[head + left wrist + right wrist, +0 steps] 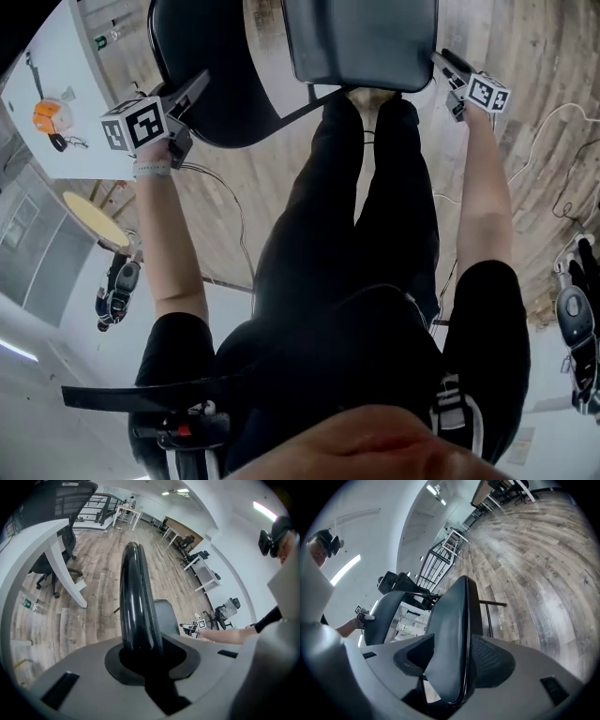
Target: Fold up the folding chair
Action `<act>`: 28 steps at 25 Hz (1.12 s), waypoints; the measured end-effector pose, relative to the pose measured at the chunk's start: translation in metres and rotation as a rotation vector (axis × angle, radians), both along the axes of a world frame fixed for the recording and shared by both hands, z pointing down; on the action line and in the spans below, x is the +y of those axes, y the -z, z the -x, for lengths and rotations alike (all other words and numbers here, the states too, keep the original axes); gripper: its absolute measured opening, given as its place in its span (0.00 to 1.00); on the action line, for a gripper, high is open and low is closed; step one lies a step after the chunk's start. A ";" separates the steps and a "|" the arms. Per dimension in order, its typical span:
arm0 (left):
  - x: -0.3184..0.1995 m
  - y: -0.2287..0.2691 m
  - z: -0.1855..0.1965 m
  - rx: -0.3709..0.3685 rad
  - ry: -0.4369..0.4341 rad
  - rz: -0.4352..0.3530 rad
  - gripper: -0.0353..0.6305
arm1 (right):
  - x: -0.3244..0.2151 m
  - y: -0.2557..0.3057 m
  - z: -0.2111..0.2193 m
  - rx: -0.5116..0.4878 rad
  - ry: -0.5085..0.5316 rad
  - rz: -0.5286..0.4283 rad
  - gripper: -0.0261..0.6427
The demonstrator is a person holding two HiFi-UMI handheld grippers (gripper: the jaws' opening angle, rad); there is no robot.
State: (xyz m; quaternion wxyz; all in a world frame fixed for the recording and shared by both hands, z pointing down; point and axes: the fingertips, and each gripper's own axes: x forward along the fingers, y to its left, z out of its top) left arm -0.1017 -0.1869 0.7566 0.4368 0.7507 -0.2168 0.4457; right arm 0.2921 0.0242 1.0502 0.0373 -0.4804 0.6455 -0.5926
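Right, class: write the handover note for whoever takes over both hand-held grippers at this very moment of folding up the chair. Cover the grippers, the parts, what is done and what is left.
Left hand-held gripper: shut on the rounded edge of the black backrest.
Right hand-held gripper: open; the edge of the seat stands between its jaws, with a gap on one side.
Where: in the head view the seat is at top centre, with the backrest to its left.
Done: each gripper is placed at its part.
Left: seat and backrest stand apart, so the fold is not done. Probably close the right gripper on the seat, then swing the two together.
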 end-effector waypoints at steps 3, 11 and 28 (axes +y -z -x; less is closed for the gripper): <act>-0.001 -0.001 -0.001 -0.025 -0.003 -0.006 0.16 | 0.001 -0.017 0.015 -0.072 0.077 0.033 0.47; -0.001 -0.005 -0.002 -0.046 0.007 -0.004 0.15 | -0.013 -0.049 0.011 -0.164 0.214 0.092 0.50; 0.002 -0.004 0.003 -0.049 0.035 0.016 0.14 | -0.035 -0.050 0.036 -0.384 0.180 0.018 0.46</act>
